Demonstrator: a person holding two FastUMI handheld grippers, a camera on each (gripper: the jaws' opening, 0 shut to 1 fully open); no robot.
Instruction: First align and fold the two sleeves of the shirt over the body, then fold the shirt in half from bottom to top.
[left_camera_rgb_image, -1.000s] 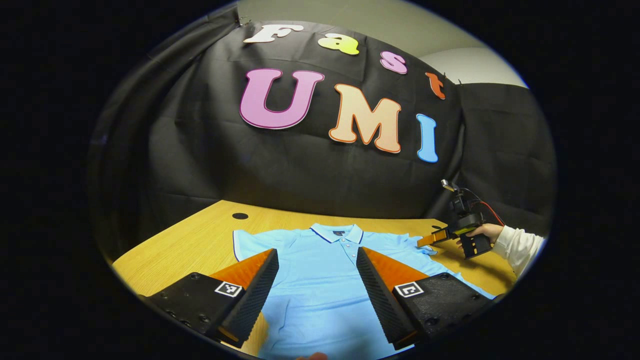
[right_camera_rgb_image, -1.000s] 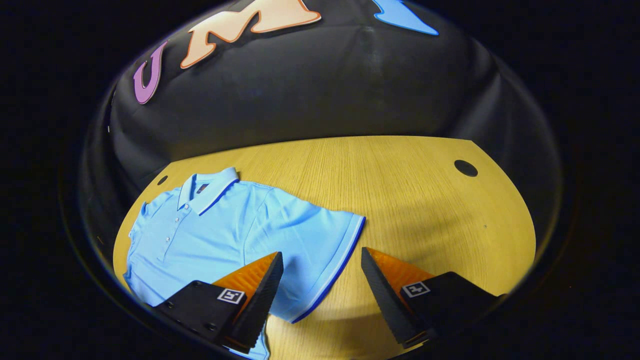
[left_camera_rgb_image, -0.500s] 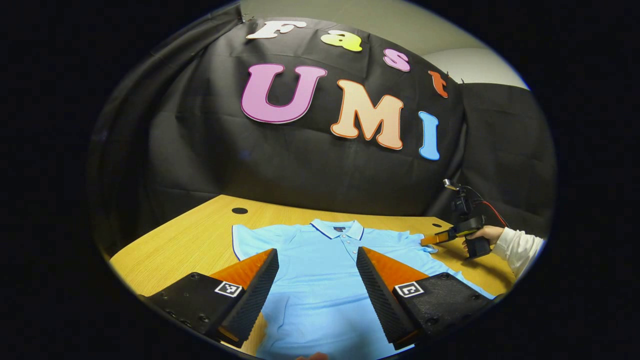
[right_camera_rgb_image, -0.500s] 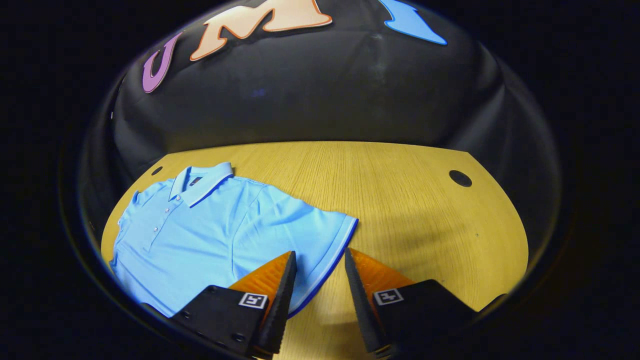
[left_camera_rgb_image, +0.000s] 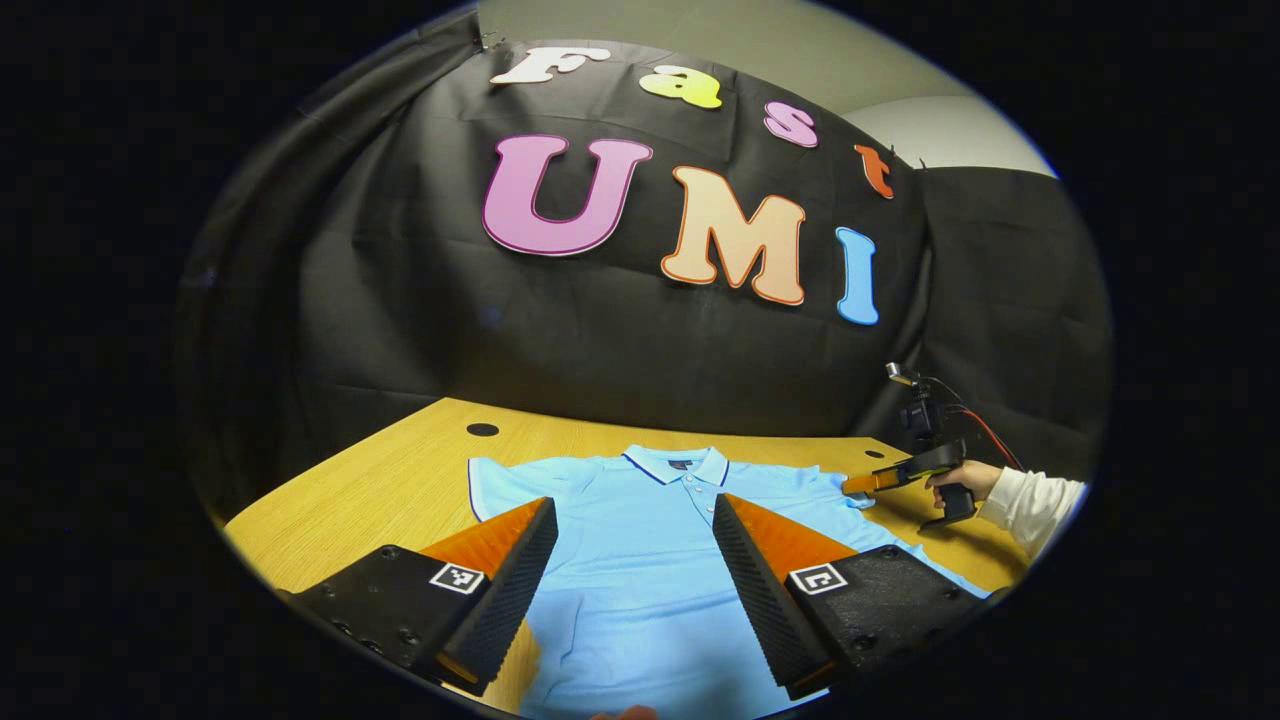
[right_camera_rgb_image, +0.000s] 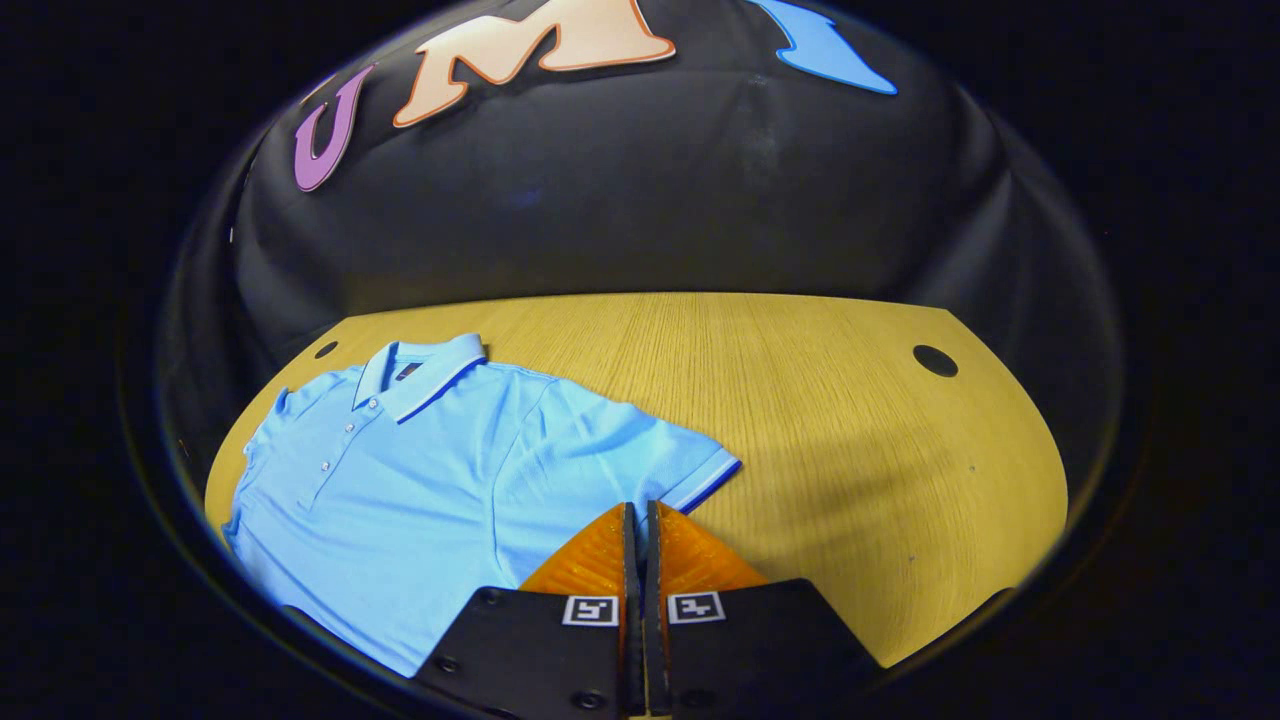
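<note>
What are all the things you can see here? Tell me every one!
polo shirt: one, light blue with darker trim, spread flat on the table, collar toward the booth wall.
table: one, yellowish wood, with round cable holes.
booth wall: one, black cloth, behind the table.
left gripper: one, open, above the shirt's body.
right gripper: one, shut on the shirt's sleeve edge.
hand: one, white sleeve, holding the right gripper.

Shirt (right_camera_rgb_image: 440, 470) seen as matt knit cloth, table (right_camera_rgb_image: 820, 400) as smooth wood grain with slight sheen, wall (left_camera_rgb_image: 600, 330) as creased matt cloth, ridged pads (left_camera_rgb_image: 745, 580) noted
</note>
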